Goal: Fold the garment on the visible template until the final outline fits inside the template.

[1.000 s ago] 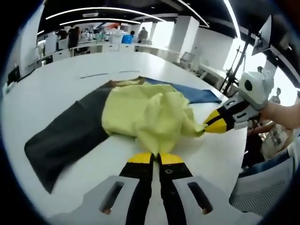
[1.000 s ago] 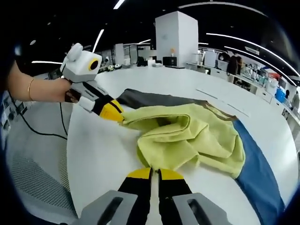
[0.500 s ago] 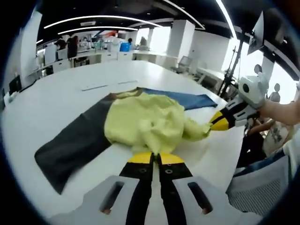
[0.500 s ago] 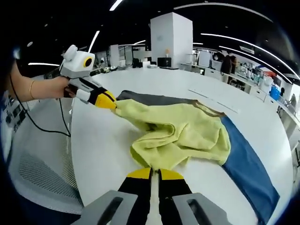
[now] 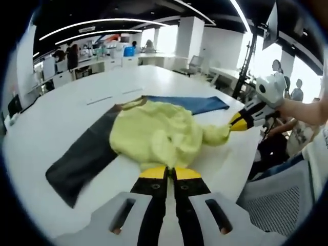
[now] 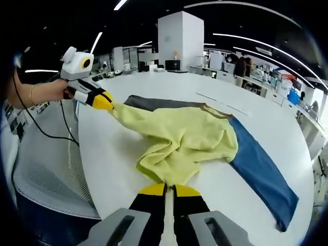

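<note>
A yellow garment point(image 5: 156, 136) lies rumpled on a white table point(image 5: 61, 107), over a dark grey and blue template point(image 6: 256, 164). The left gripper point(image 5: 170, 173) and right gripper point(image 6: 170, 190) are each clenched on a garment corner, apparently pulling the cloth apart to spread it for folding.

Template point(image 5: 82, 159) middle hidden under garment point(image 5: 154, 136); bkgd people too small to tell.

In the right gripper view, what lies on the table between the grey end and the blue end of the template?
The yellow garment lies bunched over the middle, between the grey end and the blue end.
</note>
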`<state>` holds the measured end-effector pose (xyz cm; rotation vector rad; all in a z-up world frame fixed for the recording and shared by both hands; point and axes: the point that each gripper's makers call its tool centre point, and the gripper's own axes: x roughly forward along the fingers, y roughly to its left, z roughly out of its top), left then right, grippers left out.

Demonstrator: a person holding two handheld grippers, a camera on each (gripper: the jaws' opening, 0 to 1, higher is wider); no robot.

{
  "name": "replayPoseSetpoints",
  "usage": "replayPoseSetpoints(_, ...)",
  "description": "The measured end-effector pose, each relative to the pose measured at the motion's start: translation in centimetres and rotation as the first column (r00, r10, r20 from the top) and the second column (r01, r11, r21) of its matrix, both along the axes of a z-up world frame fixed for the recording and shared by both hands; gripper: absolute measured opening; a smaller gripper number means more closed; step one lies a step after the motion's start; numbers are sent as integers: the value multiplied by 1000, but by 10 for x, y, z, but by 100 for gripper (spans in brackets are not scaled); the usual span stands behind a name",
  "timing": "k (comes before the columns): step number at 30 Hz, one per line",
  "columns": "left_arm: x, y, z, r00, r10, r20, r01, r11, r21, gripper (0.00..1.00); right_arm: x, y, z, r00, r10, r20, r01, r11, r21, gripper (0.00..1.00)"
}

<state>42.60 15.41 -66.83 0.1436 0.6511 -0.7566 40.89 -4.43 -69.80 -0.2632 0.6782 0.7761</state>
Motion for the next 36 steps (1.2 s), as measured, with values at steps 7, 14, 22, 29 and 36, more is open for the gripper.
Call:
replayPoseSetpoints(7, -21, -5, -14, 999, -21, -42, 23, 999, 39, 1, -13, -13, -3, 1000, -22, -18, 21, 1000, -23, 0)
replayPoseSetpoints(14, -40, -12, -30, 996, -33, -84, 39, 996, 80, 1, -26, -22, -11, 998, -42, -39, 40, 998, -47, 0)
replayPoseSetpoints(22, -55, -29, -48, 986, -83, -146, 96, 992, 79, 1, -31, -36, -18, 996, -77, -51, 73, 995, -71, 0)
replayPoseSetpoints(29, -61, -42, -65, 974, -114, -196, 131, 988, 76, 2, -32, -41, -23, 994, -93, -60, 88, 993, -82, 0)
replayPoseSetpoints(36, -67, -45, -81, 962, -124, -241, 150, 985, 89, 4, -32, -43, -28, 993, -97, -68, 91, 992, -89, 0)
